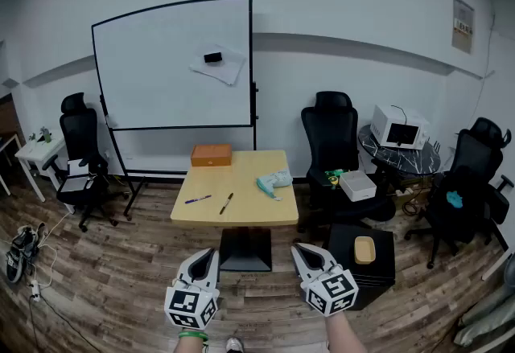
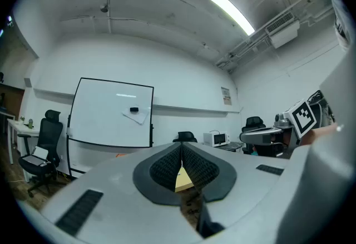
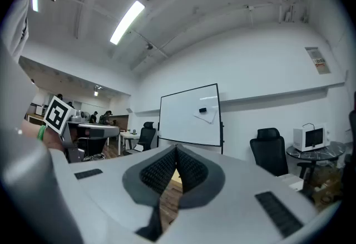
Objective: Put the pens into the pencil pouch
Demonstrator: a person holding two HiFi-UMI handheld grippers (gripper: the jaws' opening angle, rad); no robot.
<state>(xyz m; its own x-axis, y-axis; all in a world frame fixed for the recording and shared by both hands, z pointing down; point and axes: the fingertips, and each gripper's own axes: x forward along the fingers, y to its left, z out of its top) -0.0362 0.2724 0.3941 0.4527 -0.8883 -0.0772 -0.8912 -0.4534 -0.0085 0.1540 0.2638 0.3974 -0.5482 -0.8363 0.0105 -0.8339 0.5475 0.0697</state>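
On the wooden table (image 1: 241, 203) across the room lie a blue pen (image 1: 198, 199) and a black pen (image 1: 227, 203), side by side near its left front. A light teal pencil pouch (image 1: 273, 182) rests towards the table's right side. My left gripper (image 1: 206, 256) and right gripper (image 1: 305, 253) hang low in the head view, well short of the table, over the floor. Both are shut with nothing between the jaws; the pads (image 2: 167, 166) meet at their tips in the left gripper view, and the pads (image 3: 189, 169) do likewise in the right gripper view.
An orange box (image 1: 211, 154) sits at the table's far left corner. A whiteboard (image 1: 173, 62) stands behind it. Black office chairs (image 1: 331, 138) flank the table. A black cabinet (image 1: 362, 263) with a small tray stands at right, a black base (image 1: 245, 248) lies on the floor.
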